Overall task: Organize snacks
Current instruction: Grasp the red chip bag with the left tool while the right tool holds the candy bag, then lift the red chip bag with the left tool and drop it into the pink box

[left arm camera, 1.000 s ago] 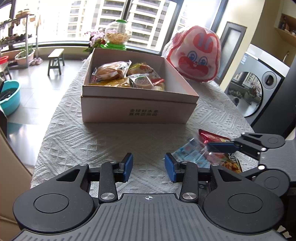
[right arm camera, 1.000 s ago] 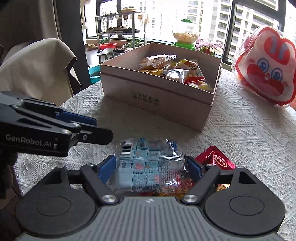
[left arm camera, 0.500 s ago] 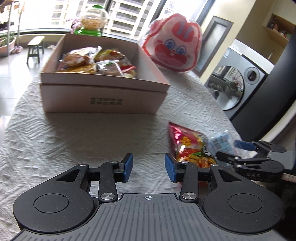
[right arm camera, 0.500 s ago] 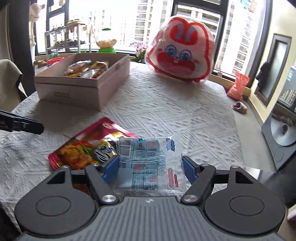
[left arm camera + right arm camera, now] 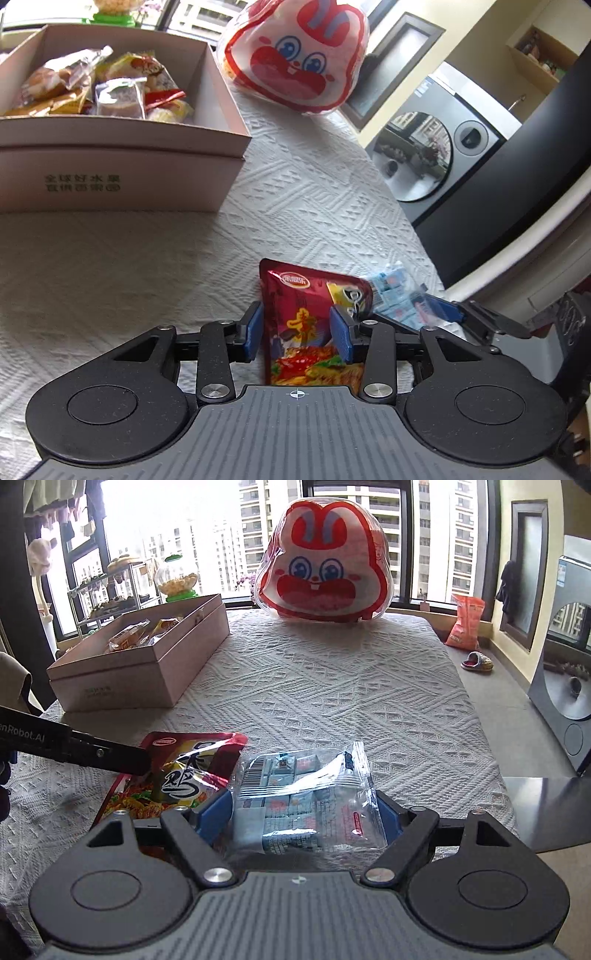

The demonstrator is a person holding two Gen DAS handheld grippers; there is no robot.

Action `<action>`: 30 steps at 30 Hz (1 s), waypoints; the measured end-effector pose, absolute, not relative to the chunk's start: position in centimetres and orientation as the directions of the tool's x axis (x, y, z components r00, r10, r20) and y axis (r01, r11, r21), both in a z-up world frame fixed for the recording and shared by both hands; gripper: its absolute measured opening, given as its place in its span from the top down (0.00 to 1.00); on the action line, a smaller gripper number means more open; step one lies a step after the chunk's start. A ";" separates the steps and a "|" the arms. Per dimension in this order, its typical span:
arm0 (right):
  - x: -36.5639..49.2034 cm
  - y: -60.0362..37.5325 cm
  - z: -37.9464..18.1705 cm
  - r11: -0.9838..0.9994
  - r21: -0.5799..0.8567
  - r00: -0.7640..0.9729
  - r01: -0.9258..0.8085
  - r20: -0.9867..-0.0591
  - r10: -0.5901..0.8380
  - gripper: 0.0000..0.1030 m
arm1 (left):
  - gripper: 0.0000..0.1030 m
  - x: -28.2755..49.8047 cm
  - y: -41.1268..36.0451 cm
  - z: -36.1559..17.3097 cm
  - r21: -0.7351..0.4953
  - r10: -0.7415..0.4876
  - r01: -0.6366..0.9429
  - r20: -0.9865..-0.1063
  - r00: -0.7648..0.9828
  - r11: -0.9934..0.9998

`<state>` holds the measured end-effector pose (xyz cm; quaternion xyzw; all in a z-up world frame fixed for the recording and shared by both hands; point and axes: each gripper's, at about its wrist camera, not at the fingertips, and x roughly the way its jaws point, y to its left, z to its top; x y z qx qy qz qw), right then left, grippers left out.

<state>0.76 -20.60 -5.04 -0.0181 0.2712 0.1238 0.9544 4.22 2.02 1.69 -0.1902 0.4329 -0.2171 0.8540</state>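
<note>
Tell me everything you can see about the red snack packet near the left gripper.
The red snack packet is a glossy foil pouch with an oval logo near its top, black lettering on yellow, and a picture of food lower down. It lies flat on the white tablecloth, between the open left gripper pads. Its right edge meets the blue candy bag.

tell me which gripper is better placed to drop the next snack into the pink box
Left, probably. The left gripper straddles the red snack packet, and the pink box sits on its side. The right gripper brackets the blue packet, farther from the box.
</note>
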 end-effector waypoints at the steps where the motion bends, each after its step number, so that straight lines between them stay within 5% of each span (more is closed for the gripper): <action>1: 0.7 -20.6 -5.0 0.969 0.034 0.824 -0.246 -0.520 0.227 0.21 | 0.56 4.1 1.9 1.9 -0.531 -0.553 0.210 -0.648 0.524 0.821; 7: 0.7 -21.0 -5.0 0.971 0.059 0.827 -0.234 -0.513 0.230 0.21 | 0.51 3.4 0.0 2.5 -0.474 -0.534 0.255 -0.673 0.511 0.843; 15: -0.8 -22.3 -4.6 0.956 0.114 0.834 -0.270 -0.468 0.292 0.21 | 0.59 2.4 1.2 1.5 -0.496 -0.533 0.220 -0.676 0.509 0.840; 22: -2.6 -20.5 -5.9 0.950 -0.044 0.836 -0.308 -0.490 0.248 0.21 | 0.58 1.7 2.5 0.1 -0.607 -0.604 0.195 -0.595 0.530 0.770; 30: -2.3 -20.5 -5.9 0.950 -0.039 0.832 -0.309 -0.496 0.250 0.19 | 0.57 2.4 -1.2 1.3 -0.560 -0.618 0.279 -0.622 0.481 0.781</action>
